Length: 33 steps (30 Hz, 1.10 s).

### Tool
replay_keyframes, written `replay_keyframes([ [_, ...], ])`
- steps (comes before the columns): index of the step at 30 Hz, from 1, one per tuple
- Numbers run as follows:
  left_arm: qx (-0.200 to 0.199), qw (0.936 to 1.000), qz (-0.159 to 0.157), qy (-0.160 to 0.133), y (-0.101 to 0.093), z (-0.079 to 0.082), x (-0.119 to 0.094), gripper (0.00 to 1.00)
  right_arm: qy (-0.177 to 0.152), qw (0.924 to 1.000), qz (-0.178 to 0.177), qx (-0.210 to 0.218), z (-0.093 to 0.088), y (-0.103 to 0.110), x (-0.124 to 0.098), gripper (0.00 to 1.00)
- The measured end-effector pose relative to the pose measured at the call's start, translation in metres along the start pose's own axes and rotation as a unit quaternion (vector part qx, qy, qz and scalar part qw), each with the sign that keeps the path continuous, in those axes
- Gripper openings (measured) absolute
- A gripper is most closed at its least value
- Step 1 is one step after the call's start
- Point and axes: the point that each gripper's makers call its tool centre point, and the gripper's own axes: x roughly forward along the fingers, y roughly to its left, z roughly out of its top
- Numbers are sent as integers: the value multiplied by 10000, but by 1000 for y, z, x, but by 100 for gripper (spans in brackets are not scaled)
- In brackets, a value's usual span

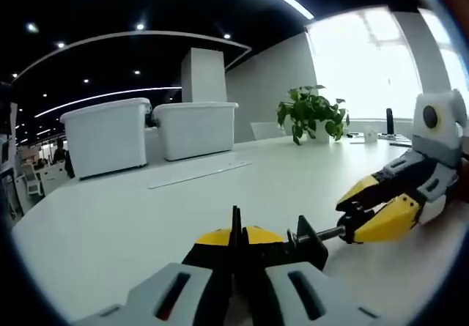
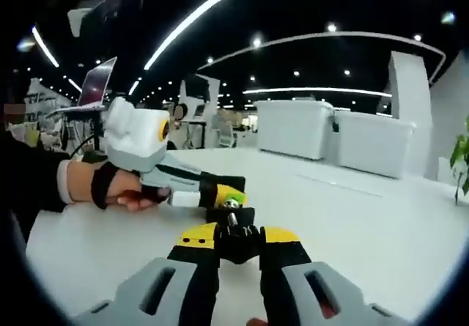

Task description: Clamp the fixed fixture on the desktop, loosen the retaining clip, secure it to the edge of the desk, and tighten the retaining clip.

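The fixture is a small black screw clamp [image 1: 308, 244] held just above the white desk [image 1: 110, 223]. My left gripper [image 1: 236, 232] is shut on the clamp's thin black body. The clamp's threaded screw [image 1: 330, 233] sticks out to the right. My right gripper [image 1: 353, 220] comes in from the right, with its yellow jaws shut on the end of the screw. In the right gripper view my right gripper [image 2: 238, 236] pinches the black screw knob [image 2: 236, 244]. The left gripper [image 2: 223, 192] holds the clamp's far side, with a person's hand [image 2: 121, 188] on its handle.
Two white lidded bins [image 1: 110, 135] [image 1: 196, 128] stand at the back of the desk, with a flat pale strip [image 1: 201, 173] in front of them. A potted plant [image 1: 311, 113] stands at the back right. An open laptop [image 2: 95, 84] sits on a raised stand beyond the desk.
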Motion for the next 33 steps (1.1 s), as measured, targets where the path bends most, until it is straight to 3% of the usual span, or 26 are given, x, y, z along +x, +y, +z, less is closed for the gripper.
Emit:
replay_keyframes([
  [3,-3,10000,1,-2,0,0,0,4,-13,9988,-39,-490,1,3,-1,18],
  [7,-9,10000,5,2,0,0,0,4,-32,9908,-125,-1346,3,8,-2,19],
  [11,-12,10000,10,2,1,0,1,4,-37,9750,-223,-2212,3,14,-4,19],
  [18,-28,10000,15,-1,1,0,2,4,42,9526,-343,-3022,1,20,-6,21],
  [33,-58,10000,35,11,2,0,3,4,36,9548,-404,-2945,3,12,-3,22],
])
